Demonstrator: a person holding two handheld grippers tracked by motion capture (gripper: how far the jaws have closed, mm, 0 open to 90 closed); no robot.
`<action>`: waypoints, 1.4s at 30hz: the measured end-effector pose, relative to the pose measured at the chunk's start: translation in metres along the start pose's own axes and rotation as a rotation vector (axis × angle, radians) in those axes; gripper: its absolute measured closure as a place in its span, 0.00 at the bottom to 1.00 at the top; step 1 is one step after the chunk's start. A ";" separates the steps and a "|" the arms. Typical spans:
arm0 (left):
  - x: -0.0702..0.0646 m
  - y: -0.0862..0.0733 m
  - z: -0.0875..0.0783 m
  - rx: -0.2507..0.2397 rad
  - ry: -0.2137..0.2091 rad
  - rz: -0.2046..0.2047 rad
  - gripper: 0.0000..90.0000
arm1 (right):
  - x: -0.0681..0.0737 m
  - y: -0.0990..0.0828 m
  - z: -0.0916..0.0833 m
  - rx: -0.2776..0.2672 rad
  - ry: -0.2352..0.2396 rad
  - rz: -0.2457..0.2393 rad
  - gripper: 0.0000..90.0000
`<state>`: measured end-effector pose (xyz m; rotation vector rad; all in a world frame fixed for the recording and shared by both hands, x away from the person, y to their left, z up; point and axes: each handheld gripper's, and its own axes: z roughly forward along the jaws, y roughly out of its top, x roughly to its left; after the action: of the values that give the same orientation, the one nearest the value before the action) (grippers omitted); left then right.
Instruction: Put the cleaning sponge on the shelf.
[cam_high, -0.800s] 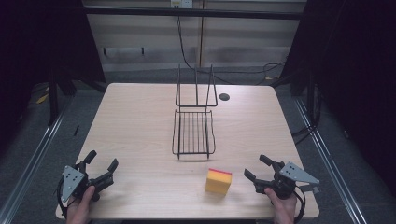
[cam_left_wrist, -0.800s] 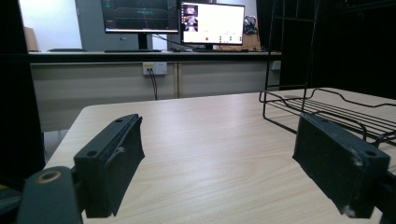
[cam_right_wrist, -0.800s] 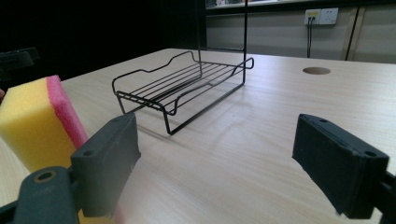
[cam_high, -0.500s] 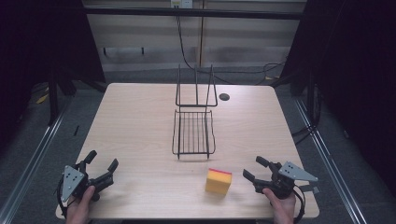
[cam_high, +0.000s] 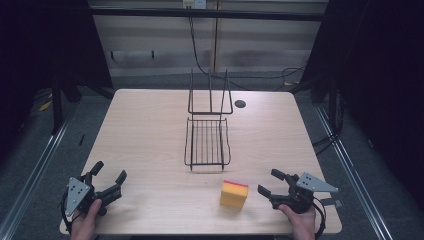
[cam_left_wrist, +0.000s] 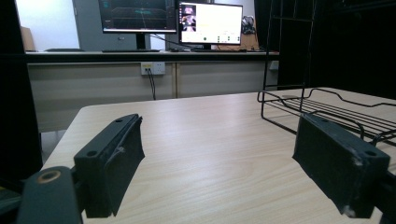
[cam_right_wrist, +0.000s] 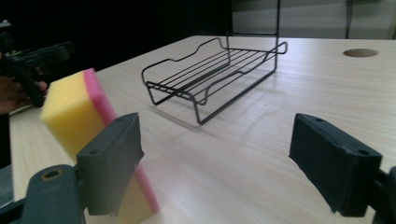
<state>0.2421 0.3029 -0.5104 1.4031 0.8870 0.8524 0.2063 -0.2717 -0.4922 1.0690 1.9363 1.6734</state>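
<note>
Yellow sponge (cam_high: 234, 194) with a pink edge, standing on the wooden table (cam_high: 150, 125) near its front edge, just ahead of the open end of the black wire rack (cam_high: 207, 142) and apart from it; untouched, free on all sides. In the right gripper view the same sponge (cam_right_wrist: 79, 121) partly behind the near jaw and off to one side of the gap, not between the jaws.

Right gripper (cam_high: 272, 182) just beside the sponge on the table's right, jaws spread wide and pointed toward it, nothing between them; person's right hand (cam_high: 300, 220) behind it at the table's front edge. Left gripper (cam_high: 107, 175) well apart at the front left corner, jaws likewise wide and empty, aimed across bare tabletop with the rack (cam_left_wrist: 327, 109) off to one side (idle, by the look of it).

Judged step: approach to the sponge, grasp not yet made; probably the very start of the work, with the rack a likely destination, though that is only a guess.

Next move, as judged: swing and slide the right gripper so that the sponge sits squarely in the gap, one jaw on each broad face; then close gently, since soft foam should squash and could tip if nudged by a single jaw first.
</note>
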 end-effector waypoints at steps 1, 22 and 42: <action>0.000 0.000 0.000 0.000 0.000 0.000 0.17 | 0.001 0.001 0.000 0.005 0.001 -0.003 0.20; 0.000 0.000 0.000 -0.001 -0.005 0.000 0.17 | 0.014 0.012 -0.001 0.020 0.178 -0.043 0.24; 0.000 0.000 0.000 0.000 -0.005 0.000 0.17 | 0.027 0.016 0.006 0.050 0.349 -0.094 0.36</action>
<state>0.2423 0.3031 -0.5104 1.4049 0.8831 0.8485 0.1985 -0.2477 -0.4735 0.7249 2.2116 1.8655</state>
